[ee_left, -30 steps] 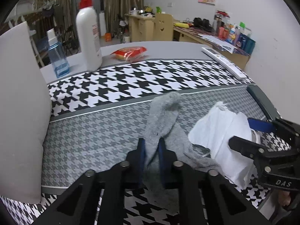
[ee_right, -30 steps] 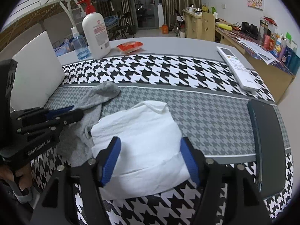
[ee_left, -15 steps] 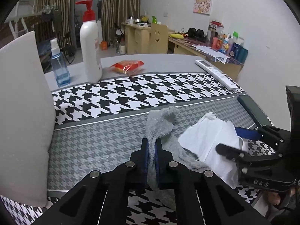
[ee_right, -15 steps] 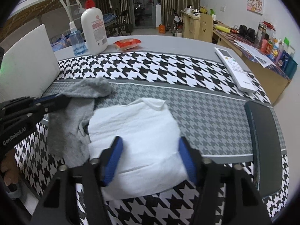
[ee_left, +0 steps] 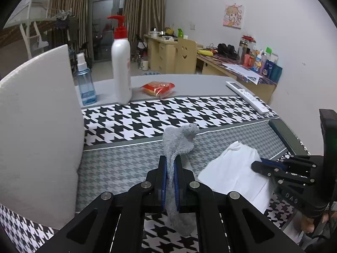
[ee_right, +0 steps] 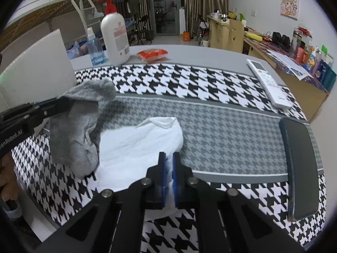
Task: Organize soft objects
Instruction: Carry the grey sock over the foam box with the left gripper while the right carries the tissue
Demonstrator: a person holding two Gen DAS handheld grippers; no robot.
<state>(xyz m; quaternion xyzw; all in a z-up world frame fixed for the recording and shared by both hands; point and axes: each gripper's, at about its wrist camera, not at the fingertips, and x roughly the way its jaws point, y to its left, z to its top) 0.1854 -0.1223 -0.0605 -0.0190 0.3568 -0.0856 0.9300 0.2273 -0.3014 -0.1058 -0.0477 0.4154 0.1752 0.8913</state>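
- The houndstooth cloth [ee_right: 210, 84] covers the near part of the grey table [ee_left: 189, 82], with a band of large black-and-white checks at the far side and a band of fine grey checks nearer.
- A white foam board [ee_left: 38, 126] stands upright at the left edge of the cloth.
- The white towel [ee_right: 137, 145] lies rumpled on the grey band near the front edge; the right gripper [ee_right: 169, 168] has its blue pads pressed together on the towel's near right edge.
- The grey sock [ee_left: 179, 145] hangs lifted just left of the towel, its toe end drooping; the left gripper [ee_left: 171, 175] is clamped tight on its middle.
- A black phone [ee_right: 299, 164] lies flat at the right end of the cloth.
- A white pump bottle [ee_left: 121, 71] with a red top stands at the far left.
- A white remote [ee_right: 269, 84] lies far right.
- A blue spray bottle [ee_left: 84, 82] stands left of the pump bottle.
- A red snack packet [ee_left: 158, 87] lies right of the pump bottle.
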